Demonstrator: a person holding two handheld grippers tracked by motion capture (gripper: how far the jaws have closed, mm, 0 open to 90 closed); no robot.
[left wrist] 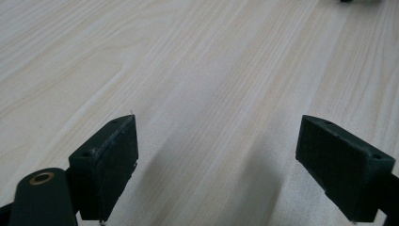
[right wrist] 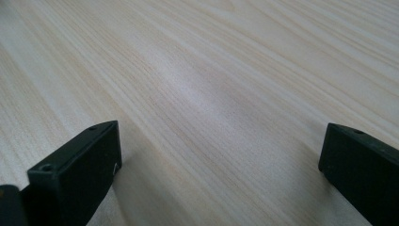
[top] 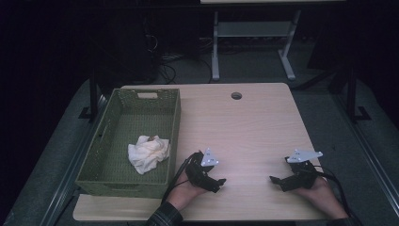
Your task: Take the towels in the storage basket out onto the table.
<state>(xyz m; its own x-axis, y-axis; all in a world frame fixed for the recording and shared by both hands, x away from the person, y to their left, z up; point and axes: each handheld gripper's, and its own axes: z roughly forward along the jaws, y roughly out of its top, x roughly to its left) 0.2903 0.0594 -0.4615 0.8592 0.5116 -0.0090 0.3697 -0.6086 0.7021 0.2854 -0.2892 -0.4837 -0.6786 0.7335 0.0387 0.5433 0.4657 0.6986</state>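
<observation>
A crumpled white cloth [top: 148, 153] lies inside a green woven basket [top: 174, 136] on the left part of the light wooden table [top: 244, 127]. My left gripper [top: 219, 183] rests low on the table just right of the basket, pointing right, held by a hand in a plaid sleeve. In the left gripper view its jaws stand wide apart over bare wood, so the left gripper [left wrist: 219, 162] is open and empty. My right gripper [top: 275, 181] rests near the table's front right, pointing left. Its own view shows the right gripper [right wrist: 221, 169] open too, with bare wood between the jaws.
The basket has a cut-out handle [top: 147, 95] at its far end. A round cable hole [top: 236, 95] sits near the table's far edge. Beyond the table stand white desk legs [top: 215, 52] and cables on a dark floor.
</observation>
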